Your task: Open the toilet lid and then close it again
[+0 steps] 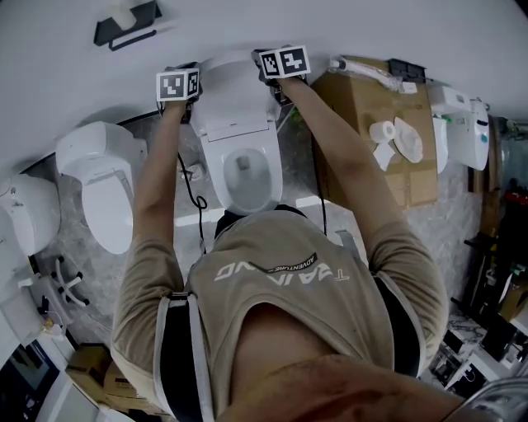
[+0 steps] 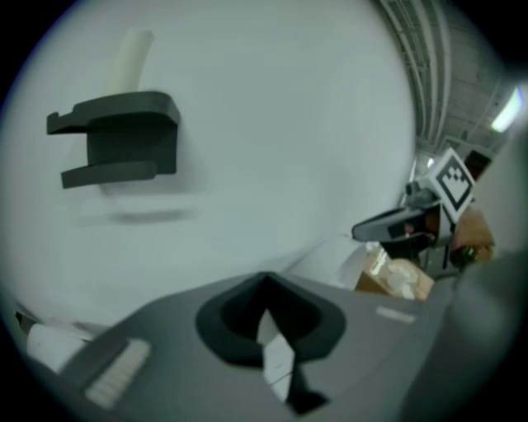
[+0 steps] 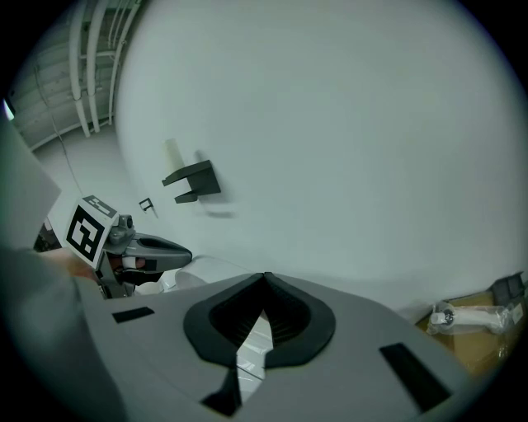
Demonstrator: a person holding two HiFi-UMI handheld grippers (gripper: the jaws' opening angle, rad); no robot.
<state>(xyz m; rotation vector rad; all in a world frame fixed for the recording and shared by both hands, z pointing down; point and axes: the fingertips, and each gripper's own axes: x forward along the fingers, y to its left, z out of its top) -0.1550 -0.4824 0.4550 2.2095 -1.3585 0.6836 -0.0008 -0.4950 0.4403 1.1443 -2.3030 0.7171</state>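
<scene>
The white toilet (image 1: 241, 177) stands against the wall with its bowl uncovered and its lid (image 1: 233, 86) raised upright. My left gripper (image 1: 180, 89) is at the lid's left edge and my right gripper (image 1: 282, 66) at its right edge, both high near the wall. In the left gripper view the grey jaws (image 2: 266, 284) meet at their tips with a white sliver of the lid (image 2: 277, 354) between them. The right gripper view shows the same: jaws (image 3: 264, 284) closed on a white strip of lid (image 3: 252, 354). Each gripper sees the other across the lid's top.
A second toilet (image 1: 103, 185) stands to the left and another white fixture (image 1: 25, 214) beyond it. A cardboard box (image 1: 371, 132) with paper rolls is to the right. A black wall bracket (image 1: 124, 25) hangs above. A black cable (image 1: 194, 198) runs beside the bowl.
</scene>
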